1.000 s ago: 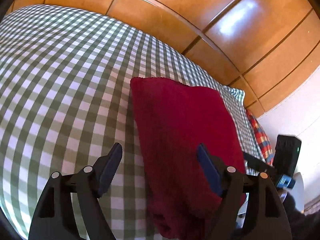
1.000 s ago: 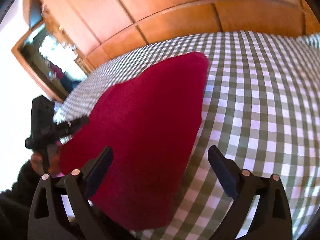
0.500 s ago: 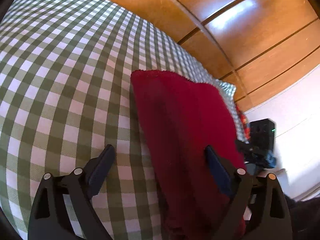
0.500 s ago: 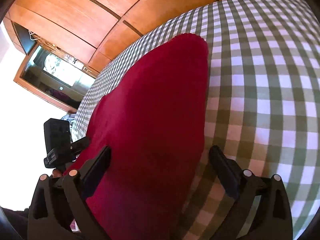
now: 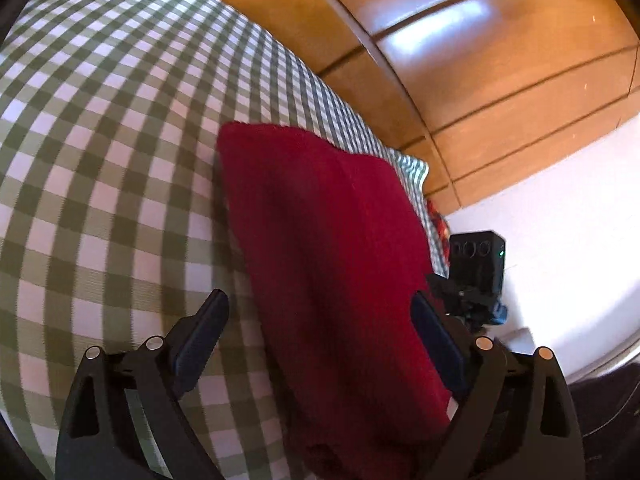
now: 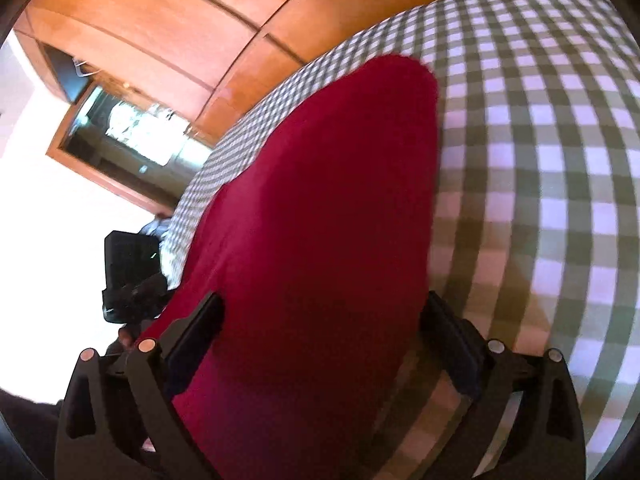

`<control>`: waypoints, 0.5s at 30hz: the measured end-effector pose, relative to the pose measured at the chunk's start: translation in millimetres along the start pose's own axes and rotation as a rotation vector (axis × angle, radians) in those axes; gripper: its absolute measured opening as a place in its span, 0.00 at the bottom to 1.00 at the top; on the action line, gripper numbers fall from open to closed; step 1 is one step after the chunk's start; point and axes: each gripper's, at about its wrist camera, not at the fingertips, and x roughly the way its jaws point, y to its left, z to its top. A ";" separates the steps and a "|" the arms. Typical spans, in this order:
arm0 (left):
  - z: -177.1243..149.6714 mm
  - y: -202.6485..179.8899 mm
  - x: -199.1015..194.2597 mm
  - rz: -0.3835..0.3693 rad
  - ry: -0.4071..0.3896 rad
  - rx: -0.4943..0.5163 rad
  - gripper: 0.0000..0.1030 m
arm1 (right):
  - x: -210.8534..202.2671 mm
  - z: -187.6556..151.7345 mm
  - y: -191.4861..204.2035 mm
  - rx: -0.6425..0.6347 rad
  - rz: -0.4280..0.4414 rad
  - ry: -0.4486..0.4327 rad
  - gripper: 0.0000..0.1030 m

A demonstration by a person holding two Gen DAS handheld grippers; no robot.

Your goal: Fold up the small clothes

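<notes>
A dark red cloth (image 5: 328, 248) lies folded flat on the green-and-white checked bedcover (image 5: 100, 160). My left gripper (image 5: 320, 320) hovers low over its near end, open wide. The cloth's left edge runs between the fingers, and the pads do not press on it. In the right wrist view the same red cloth (image 6: 320, 220) fills the middle. My right gripper (image 6: 326, 332) is open with its fingers straddling the near end, right finger over the bedcover (image 6: 540, 160). Each view shows the other gripper's black body beside the cloth, right gripper's body (image 5: 476, 272), left gripper's body (image 6: 128, 276).
Wooden panelling (image 5: 480, 80) rises behind the bed. A red plaid fabric (image 5: 438, 220) peeks out at the bed's far right edge. A wood-framed mirror or window (image 6: 132, 132) sits on the bright wall to the left. The bedcover stretches wide on both sides of the cloth.
Both grippers tipped downward and sank closer to the red cloth. The left jaws spread wider apart. The cloth itself has not moved.
</notes>
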 end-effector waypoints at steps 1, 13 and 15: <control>-0.4 -0.2 4.5 -0.009 0.007 -0.003 0.88 | 2.3 -1.4 1.2 -0.016 0.002 0.008 0.94; -12.8 -31.2 53.1 0.047 0.025 0.115 0.49 | 20.9 6.2 16.5 -0.053 -0.034 0.015 0.58; -17.0 -35.2 50.1 0.047 0.003 0.107 0.46 | 16.5 4.5 23.2 -0.062 -0.042 0.006 0.53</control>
